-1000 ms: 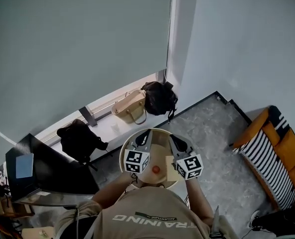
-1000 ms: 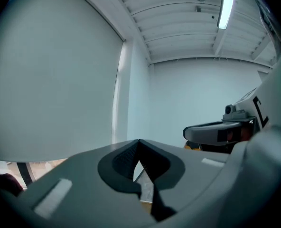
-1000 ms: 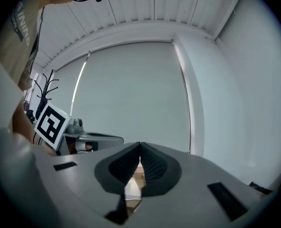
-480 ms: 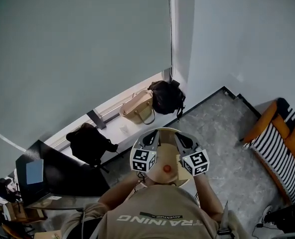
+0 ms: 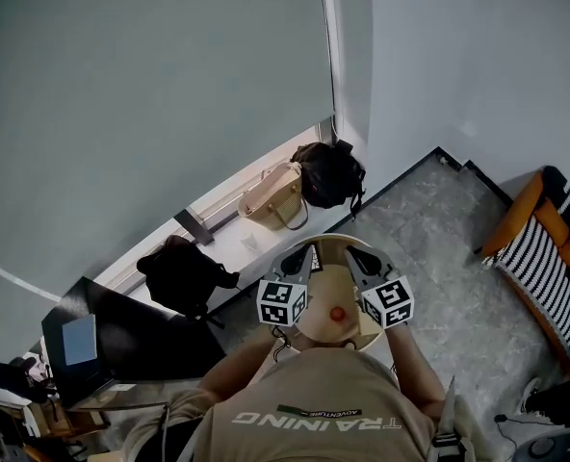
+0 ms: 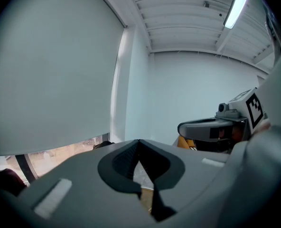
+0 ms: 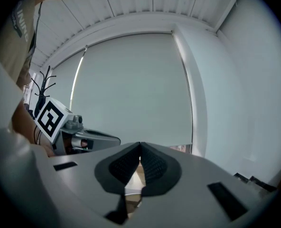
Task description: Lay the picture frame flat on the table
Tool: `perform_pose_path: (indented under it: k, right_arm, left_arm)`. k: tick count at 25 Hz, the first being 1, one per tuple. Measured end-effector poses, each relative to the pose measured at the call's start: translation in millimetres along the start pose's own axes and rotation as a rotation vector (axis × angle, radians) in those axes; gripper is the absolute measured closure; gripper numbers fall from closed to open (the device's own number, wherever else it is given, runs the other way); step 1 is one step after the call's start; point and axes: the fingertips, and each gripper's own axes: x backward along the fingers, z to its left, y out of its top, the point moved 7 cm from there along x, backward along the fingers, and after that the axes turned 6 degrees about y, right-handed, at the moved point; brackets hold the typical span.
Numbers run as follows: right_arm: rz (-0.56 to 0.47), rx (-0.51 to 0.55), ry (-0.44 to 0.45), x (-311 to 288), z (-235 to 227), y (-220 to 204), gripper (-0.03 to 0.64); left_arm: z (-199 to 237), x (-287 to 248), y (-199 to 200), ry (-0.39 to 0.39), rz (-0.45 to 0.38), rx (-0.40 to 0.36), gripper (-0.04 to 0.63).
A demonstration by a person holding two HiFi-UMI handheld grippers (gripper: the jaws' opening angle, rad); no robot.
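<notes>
No picture frame shows in any view. Both grippers are held up side by side over a round beige table (image 5: 329, 243), close to the person's chest. My left gripper (image 5: 303, 254) has its jaws shut with nothing between them; in the left gripper view the dark pads (image 6: 126, 161) meet at their tips. My right gripper (image 5: 353, 254) is shut and empty too, its pads (image 7: 152, 165) touching. A small red round thing (image 5: 337, 314) sits on the table between the two marker cubes. Each gripper view catches the other gripper at its side.
A tan handbag (image 5: 273, 194), a black backpack (image 5: 329, 174) and another black bag (image 5: 182, 272) lie on a low ledge under the window blind. A dark desk (image 5: 131, 340) stands at left. An orange and striped sofa (image 5: 551, 258) is at right on the marble floor.
The head view has swung, so the room has slid right and down in the picture. Both grippers stay shut, side by side over the round table.
</notes>
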Motion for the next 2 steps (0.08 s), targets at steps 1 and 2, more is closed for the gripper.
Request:
perform_pose_path:
  k: [1, 2]
  right_arm:
    - [0.008, 0.001, 0.002, -1.6, 1.0, -1.2, 0.611]
    - [0.015, 0.001, 0.005, -3.3, 2.2, -2.4, 0.611]
  left_arm:
    - [2.8, 0.6, -0.3, 0.002, 0.0, 0.003, 0.589]
    - [5.8, 1.4, -0.4, 0.005, 0.001, 0.006, 0.589]
